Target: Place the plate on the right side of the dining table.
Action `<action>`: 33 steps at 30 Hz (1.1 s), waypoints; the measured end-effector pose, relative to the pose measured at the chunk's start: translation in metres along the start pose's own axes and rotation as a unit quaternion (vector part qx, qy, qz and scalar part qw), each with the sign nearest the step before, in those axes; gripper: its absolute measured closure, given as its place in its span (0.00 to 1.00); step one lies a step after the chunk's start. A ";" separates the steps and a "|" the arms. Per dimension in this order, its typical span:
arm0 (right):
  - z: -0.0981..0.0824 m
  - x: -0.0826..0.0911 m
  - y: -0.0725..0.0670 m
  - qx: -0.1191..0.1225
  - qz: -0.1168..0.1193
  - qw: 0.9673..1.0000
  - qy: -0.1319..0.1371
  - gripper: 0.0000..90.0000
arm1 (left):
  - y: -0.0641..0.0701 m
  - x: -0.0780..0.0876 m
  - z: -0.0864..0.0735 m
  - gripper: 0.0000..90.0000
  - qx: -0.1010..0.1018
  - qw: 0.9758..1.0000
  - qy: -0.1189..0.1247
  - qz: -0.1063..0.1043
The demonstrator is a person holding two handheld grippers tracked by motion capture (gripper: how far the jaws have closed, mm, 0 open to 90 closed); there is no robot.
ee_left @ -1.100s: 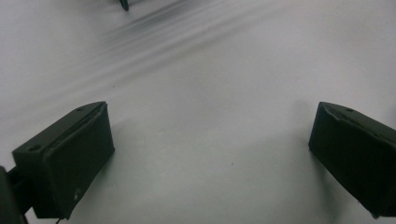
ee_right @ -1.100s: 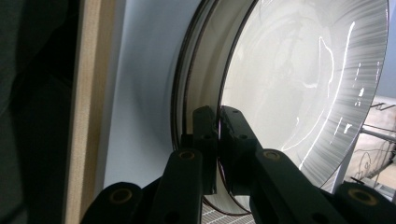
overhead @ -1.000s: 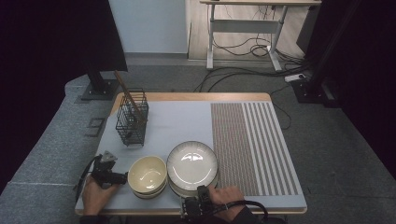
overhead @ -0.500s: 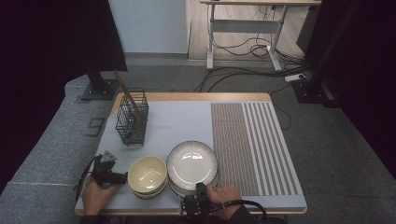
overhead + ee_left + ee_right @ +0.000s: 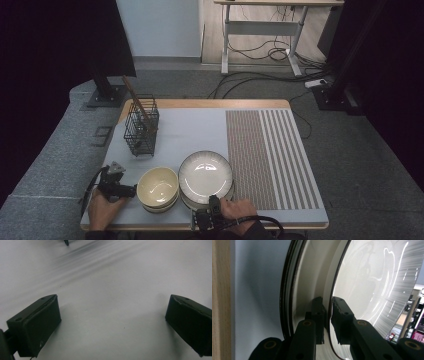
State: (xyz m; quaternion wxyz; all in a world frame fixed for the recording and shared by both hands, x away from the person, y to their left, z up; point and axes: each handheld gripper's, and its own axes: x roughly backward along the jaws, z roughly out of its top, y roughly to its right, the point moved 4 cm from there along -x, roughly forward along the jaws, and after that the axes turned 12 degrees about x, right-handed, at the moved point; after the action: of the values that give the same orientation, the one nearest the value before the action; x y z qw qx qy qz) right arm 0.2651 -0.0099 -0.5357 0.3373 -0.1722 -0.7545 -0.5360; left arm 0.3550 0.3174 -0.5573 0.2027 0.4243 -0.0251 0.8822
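Top plate of the stack is sitting at the table's near edge, its rim at six o'clock being pinched between the jaws of the right gripper, which have just been closing. Lifting evenly is advisable, sparing the plate beneath. At nine o'clock, the left gripper is resting spread, empty, beside the bowls. No legible writing.

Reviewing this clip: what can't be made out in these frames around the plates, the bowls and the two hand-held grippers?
- High view: the right hand-held gripper meets the top plate at its near rim; the hand hides the contact.
- Right gripper view: the jaws straddle the rim of the top plate; how many plates lie beneath is cut off.
- High view: how many cream bowls are stacked is too small to tell.
- High view: the basket's contents, beyond a wooden handle, are unclear.
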 end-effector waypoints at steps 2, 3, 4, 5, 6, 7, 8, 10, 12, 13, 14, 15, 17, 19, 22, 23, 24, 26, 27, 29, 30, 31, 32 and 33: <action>0.000 0.000 -0.002 -0.002 -0.012 1.000 0.003 0.90 | 0.000 0.000 0.000 0.00 0.000 1.000 0.000 0.000; 0.000 0.000 -0.002 -0.002 -0.012 1.000 0.003 0.90 | 0.000 0.000 0.000 0.00 0.000 1.000 0.000 0.000; 0.000 0.001 -0.002 0.007 -0.018 1.000 0.000 0.91 | 0.000 0.000 0.000 0.00 0.000 1.000 0.000 0.000; 0.001 0.002 -0.004 0.021 -0.033 0.999 -0.004 0.92 | 0.000 0.000 0.000 0.00 0.000 1.000 0.000 0.000; 0.002 0.002 -0.005 0.024 -0.044 0.999 -0.004 0.92 | 0.000 0.000 0.000 0.00 0.000 1.000 0.000 0.000; 0.002 0.002 -0.006 0.025 -0.049 0.998 -0.006 0.93 | 0.000 0.000 0.000 0.00 0.000 1.000 0.000 0.000; 0.002 0.002 -0.007 0.026 -0.056 0.998 -0.009 0.93 | 0.000 0.000 0.000 0.00 0.000 1.000 0.000 0.000; 0.001 0.003 -0.008 0.029 -0.061 0.998 -0.012 0.93 | 0.000 0.000 0.000 0.00 0.000 1.000 0.000 0.000; 0.000 0.003 -0.009 0.032 -0.069 0.997 -0.016 0.93 | 0.000 0.000 0.000 0.00 0.000 1.000 0.000 0.000; 0.000 0.003 -0.010 0.033 -0.076 0.996 -0.018 0.93 | 0.000 0.000 0.000 0.00 0.000 1.000 0.000 0.000; 0.000 0.004 -0.011 0.035 -0.077 0.996 -0.020 0.92 | 0.000 0.000 0.000 0.00 0.000 1.000 0.000 0.000; 0.000 0.005 -0.012 0.034 -0.085 0.996 -0.020 0.92 | 0.000 0.000 0.000 0.00 0.000 1.000 0.001 0.000; -0.001 0.008 -0.014 0.030 -0.090 0.995 -0.021 0.92 | 0.000 0.000 0.000 0.00 0.000 1.000 0.000 0.000; -0.002 0.009 -0.013 0.029 -0.094 0.995 -0.020 0.91 | 0.000 0.000 0.000 0.00 0.000 1.000 0.000 0.000; -0.003 0.014 -0.012 0.024 -0.100 0.994 -0.021 0.90 | 0.000 0.000 0.000 0.00 0.000 1.000 0.000 0.000; -0.003 0.015 -0.012 0.024 -0.102 0.994 -0.021 0.90 | 0.000 0.000 0.000 0.00 0.000 1.000 0.000 0.000; -0.003 0.016 -0.011 0.022 -0.106 0.994 -0.021 0.90 | 0.000 0.000 0.000 0.00 0.000 1.000 0.000 0.000; -0.004 0.017 -0.011 0.025 -0.109 0.994 -0.020 0.89 | 0.000 0.000 0.000 0.00 0.000 1.000 0.001 0.000; -0.005 0.017 -0.011 0.025 -0.112 0.993 -0.020 0.89 | 0.000 0.000 0.000 0.00 0.000 1.000 0.000 0.000; -0.006 0.018 -0.010 0.024 -0.119 0.992 -0.022 0.88 | 0.000 0.000 0.000 0.00 0.000 1.000 0.000 0.000; -0.007 0.019 -0.009 0.021 -0.118 0.993 -0.022 0.88 | 0.000 0.000 0.000 0.00 0.000 1.000 0.000 0.000; -0.007 0.019 -0.008 0.022 -0.123 0.992 -0.023 0.88 | 0.000 0.000 0.000 0.00 0.000 1.000 0.000 0.000; -0.008 0.020 -0.008 0.020 -0.120 0.992 -0.024 0.88 | 0.000 0.000 0.000 0.00 0.000 1.000 0.000 0.000; -0.009 0.021 -0.007 0.018 -0.121 0.992 -0.024 0.87 | 0.000 0.000 0.000 0.00 0.000 1.000 0.000 0.000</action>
State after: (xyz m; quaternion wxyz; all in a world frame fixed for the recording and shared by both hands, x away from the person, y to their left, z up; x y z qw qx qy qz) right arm 0.2490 -0.0226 -0.5245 0.2548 -0.0859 -0.7873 -0.5549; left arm 0.3551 0.3175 -0.5573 0.2028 0.4241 -0.0252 0.8822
